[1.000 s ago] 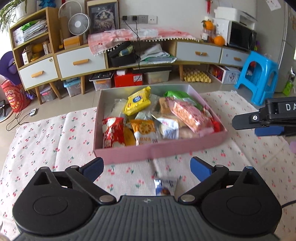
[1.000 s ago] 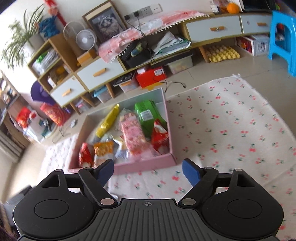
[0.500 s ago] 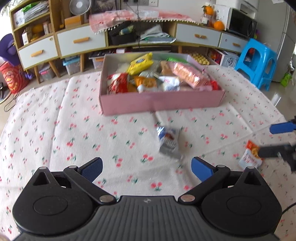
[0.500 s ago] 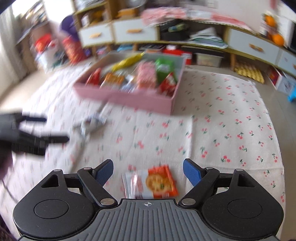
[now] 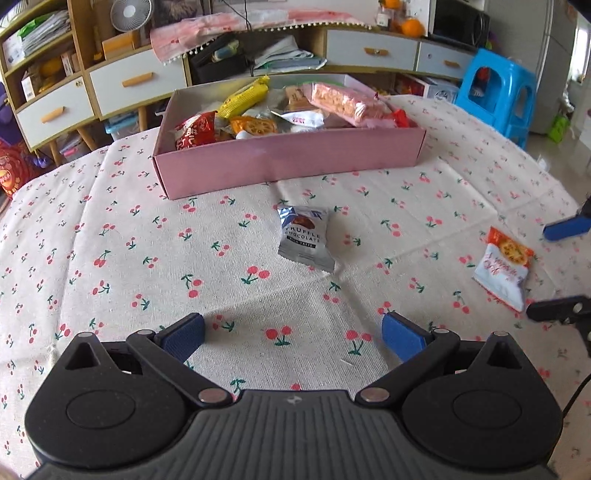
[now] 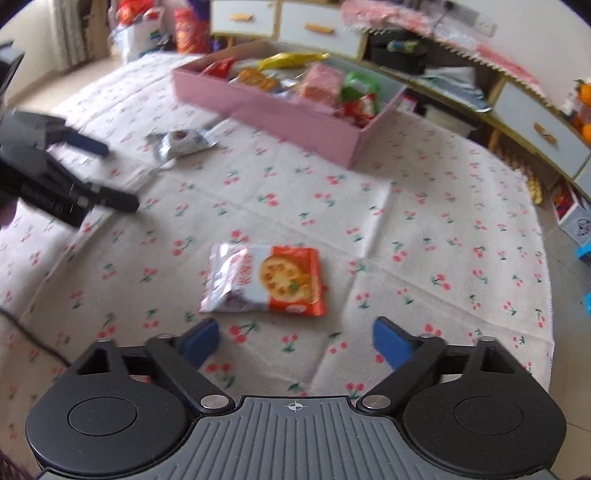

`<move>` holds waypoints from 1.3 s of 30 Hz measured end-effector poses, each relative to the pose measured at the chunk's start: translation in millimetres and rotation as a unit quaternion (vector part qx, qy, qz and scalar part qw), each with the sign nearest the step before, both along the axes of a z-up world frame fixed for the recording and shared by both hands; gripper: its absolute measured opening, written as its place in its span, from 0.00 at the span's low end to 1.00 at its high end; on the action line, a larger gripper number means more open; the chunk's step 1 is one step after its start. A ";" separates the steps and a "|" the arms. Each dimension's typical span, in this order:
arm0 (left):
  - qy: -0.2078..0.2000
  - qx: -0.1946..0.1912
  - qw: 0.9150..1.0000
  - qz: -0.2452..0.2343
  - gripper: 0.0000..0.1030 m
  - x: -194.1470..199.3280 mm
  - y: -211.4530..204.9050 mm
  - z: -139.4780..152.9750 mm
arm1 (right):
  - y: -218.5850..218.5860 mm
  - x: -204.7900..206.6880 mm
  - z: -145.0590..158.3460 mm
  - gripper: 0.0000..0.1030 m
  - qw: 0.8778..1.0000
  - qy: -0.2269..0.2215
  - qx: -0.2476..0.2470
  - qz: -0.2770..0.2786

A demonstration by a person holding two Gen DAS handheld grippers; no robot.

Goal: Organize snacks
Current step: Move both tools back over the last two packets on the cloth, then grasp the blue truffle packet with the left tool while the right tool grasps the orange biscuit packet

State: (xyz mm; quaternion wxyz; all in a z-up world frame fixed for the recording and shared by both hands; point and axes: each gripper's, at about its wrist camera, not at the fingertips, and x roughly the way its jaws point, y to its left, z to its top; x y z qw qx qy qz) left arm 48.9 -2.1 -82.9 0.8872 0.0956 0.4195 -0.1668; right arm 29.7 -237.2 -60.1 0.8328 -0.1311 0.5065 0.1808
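A pink box (image 5: 288,158) (image 6: 266,107) full of several snack packs stands on the cherry-print cloth. A silver chocolate packet (image 5: 304,238) (image 6: 181,142) lies on the cloth in front of it. My left gripper (image 5: 291,336) hangs open short of that packet, nothing between its fingers. An orange-and-white cracker packet (image 6: 266,282) (image 5: 504,267) lies flat just beyond my right gripper (image 6: 295,341), whose jaws are opening with nothing between them. The right gripper's fingers (image 5: 565,229) show at the right edge of the left wrist view.
The cherry-print cloth (image 5: 110,258) covers the surface around the box. Behind stand low cabinets with drawers (image 5: 136,79), a blue plastic stool (image 5: 498,96), storage bins on the floor and a microwave (image 5: 458,26).
Both grippers have dropped and pulled back from the box. The right one rolled and swung so the cracker packet now lies ahead of it, and its jaws widened. The chocolate packet now lies farther ahead of the left.
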 end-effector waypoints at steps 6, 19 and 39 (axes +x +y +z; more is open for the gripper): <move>-0.027 -0.004 1.000 0.005 1.00 2.3 -5.1 -3.3 | -0.2 12.0 -6.6 0.97 1.000 -0.007 0.016 -0.022; -0.057 -0.005 0.998 0.019 0.97 19.0 -11.8 -4.2 | -0.6 37.3 -15.1 0.99 0.998 -0.007 0.043 -0.052; -0.057 0.003 0.998 -0.006 0.43 30.3 -16.8 6.0 | 0.7 31.6 -7.4 0.88 0.999 -0.010 0.026 -0.026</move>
